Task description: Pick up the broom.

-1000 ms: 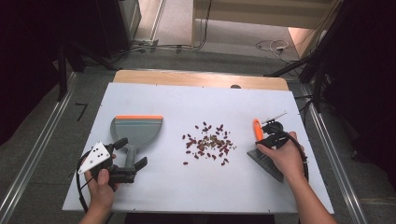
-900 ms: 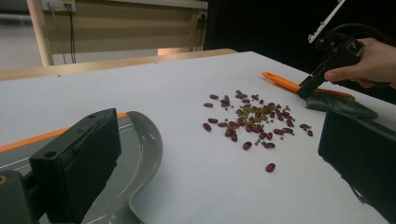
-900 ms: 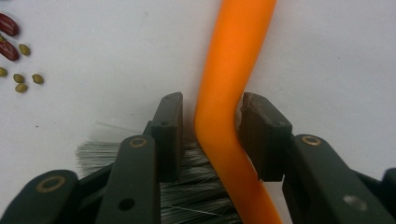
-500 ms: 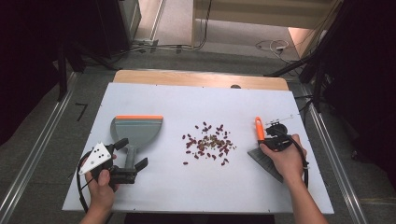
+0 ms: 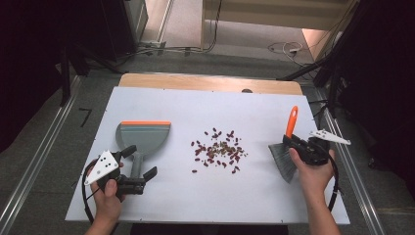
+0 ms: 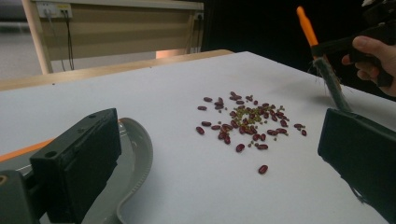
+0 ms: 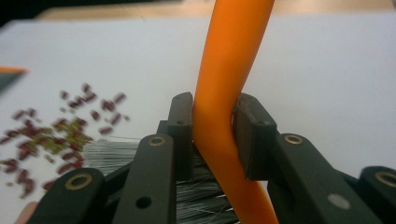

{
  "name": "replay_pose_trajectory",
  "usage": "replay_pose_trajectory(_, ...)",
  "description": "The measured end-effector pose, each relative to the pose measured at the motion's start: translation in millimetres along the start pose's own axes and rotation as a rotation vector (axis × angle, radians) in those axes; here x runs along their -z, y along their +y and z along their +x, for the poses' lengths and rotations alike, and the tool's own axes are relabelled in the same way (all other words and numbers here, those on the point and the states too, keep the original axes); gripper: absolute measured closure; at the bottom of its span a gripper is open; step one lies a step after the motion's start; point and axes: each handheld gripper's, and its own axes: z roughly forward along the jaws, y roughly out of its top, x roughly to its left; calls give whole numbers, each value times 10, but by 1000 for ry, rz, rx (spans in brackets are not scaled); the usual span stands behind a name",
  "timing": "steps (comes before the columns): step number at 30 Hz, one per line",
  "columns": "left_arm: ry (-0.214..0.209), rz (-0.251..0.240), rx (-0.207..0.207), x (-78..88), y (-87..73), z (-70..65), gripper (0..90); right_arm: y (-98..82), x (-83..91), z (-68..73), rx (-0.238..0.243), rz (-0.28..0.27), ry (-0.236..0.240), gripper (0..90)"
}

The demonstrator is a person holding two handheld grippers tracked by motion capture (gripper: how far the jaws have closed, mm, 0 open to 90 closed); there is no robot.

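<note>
No brand, label or writing can be read on any of the things.

The right gripper (image 5: 298,147) is held in the person's right hand (image 5: 313,169) at the right side of the white table (image 5: 161,100), with the forearm coming in from the bottom edge. Its jaws have just been closing and are now clamped on the orange handle of the brush (image 5: 288,142), which is seen pinched between the two black pads in the right gripper view (image 7: 224,130). The brush's long axis runs away from the person: the handle points up and toward the far edge, while the grey bristles fan down toward the table just right of the beans.

The left gripper (image 5: 142,164) is held low in the left hand (image 5: 107,196) at the near left corner. Its jaws stand wide apart on either side of the handle of the grey dustpan (image 5: 143,138), not pressing on it. The dustpan lies flat, its handle toward the person and its orange-edged mouth toward the far side.

The scattered beans (image 5: 218,151) lie in a loose heap at the table's middle, between dustpan and brush
</note>
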Motion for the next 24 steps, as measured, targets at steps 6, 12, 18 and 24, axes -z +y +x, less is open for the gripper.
replay_pose_trajectory(6,-3,-4,-14,-2,28,-40,5,21,118,87,-5,-112,32,687)
replay_pose_trajectory(12,-31,1,-38,-85,120,-138,5,123,155,365,38,-175,85,687)
replay_pose_trajectory(18,-95,6,-42,-247,271,-265,5,259,178,621,60,-227,140,687)
replay_pose_trajectory(24,-133,44,-45,-454,345,-332,6,358,144,878,88,-248,190,687)
